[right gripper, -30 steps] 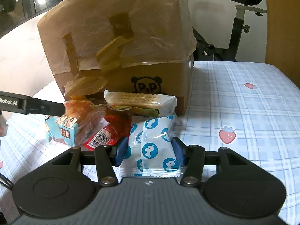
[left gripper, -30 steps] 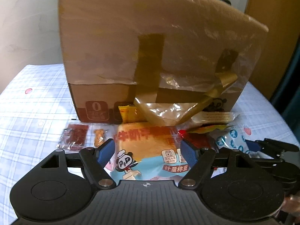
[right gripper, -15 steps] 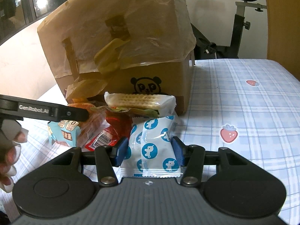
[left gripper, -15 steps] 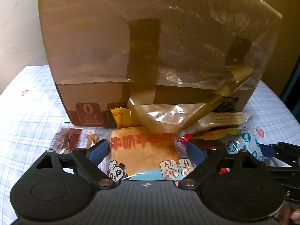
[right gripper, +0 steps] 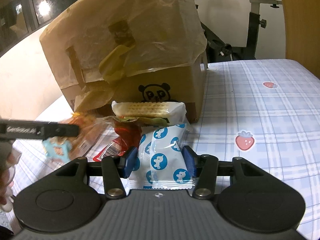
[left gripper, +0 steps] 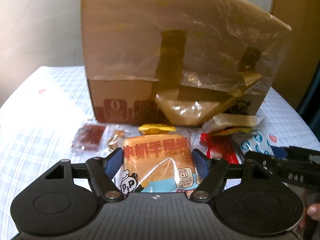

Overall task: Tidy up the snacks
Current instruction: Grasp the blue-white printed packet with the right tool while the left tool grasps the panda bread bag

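Snack packets lie in a heap before a taped cardboard box (left gripper: pixel 170 60) on a checked tablecloth. My left gripper (left gripper: pixel 158 161) is shut on an orange bread packet (left gripper: pixel 158 162) with a panda logo, its pads pressing both sides. My right gripper (right gripper: pixel 159 160) stands with its jaws around a white packet with blue circles (right gripper: pixel 164 156), pads touching its edges. Behind that lie a red packet (right gripper: pixel 126 138) and a cracker packet (right gripper: pixel 148 110). The box shows in the right wrist view (right gripper: pixel 128 60) too.
A dark red jerky packet (left gripper: pixel 90 138) and a small clear packet (left gripper: pixel 116 142) lie left of the bread. A yellow packet (left gripper: pixel 156 128) sits against the box. An exercise bike (right gripper: pixel 254 26) stands beyond the table. Open tablecloth (right gripper: pixel 260 120) lies to the right.
My left gripper closed in on the bread packet and pulled it back from the box, tilting it. The right gripper stayed around the white packet.
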